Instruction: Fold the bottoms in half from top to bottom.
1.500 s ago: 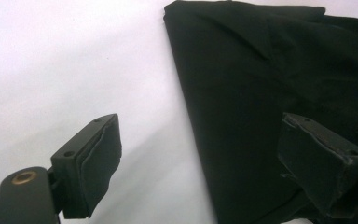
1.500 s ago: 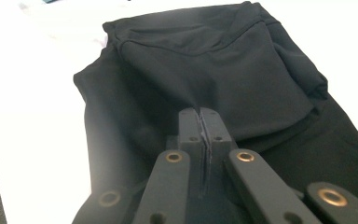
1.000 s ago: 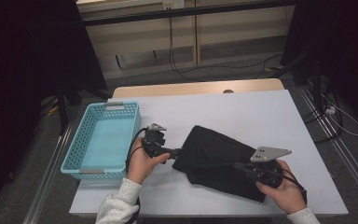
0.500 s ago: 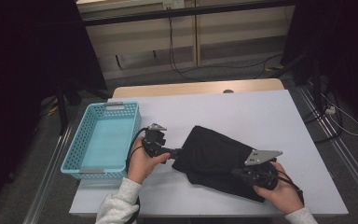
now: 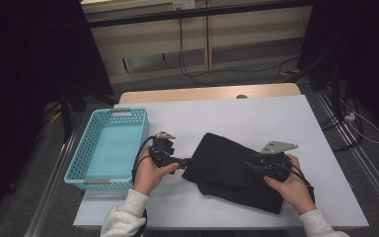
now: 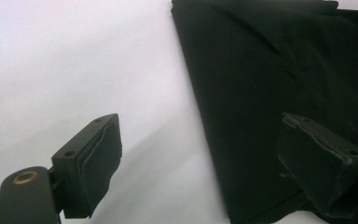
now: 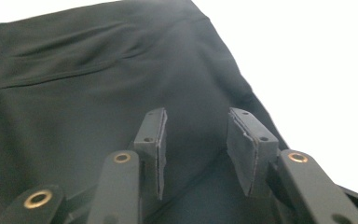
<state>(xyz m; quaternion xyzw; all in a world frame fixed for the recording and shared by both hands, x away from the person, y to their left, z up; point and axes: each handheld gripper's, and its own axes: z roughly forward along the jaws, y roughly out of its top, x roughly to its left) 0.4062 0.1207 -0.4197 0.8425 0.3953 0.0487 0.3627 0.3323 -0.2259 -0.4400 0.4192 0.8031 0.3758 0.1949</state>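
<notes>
A folded black cloth (image 5: 227, 170) lies on the white table (image 5: 256, 118), near the front. My left gripper (image 5: 183, 162) is at the cloth's left edge. In the left gripper view its jaws stand wide open (image 6: 200, 158), one pad (image 6: 95, 163) over bare table, the other over the cloth (image 6: 261, 84), whose edge runs between them. My right gripper (image 5: 252, 165) hovers over the cloth's right part. Its jaws (image 7: 199, 140) have just been opening and stand apart, with the cloth (image 7: 98, 93) lying flat below and nothing pinched between the pads.
A light blue plastic basket (image 5: 98, 181) stands empty at the table's left side, close to my left hand. Beyond the far table edge there are cables on the floor and dark stands.
The right gripper has slid leftward onto the cloth and its jaws have gone from shut to apart. The left gripper and the cloth have stayed in place.
</notes>
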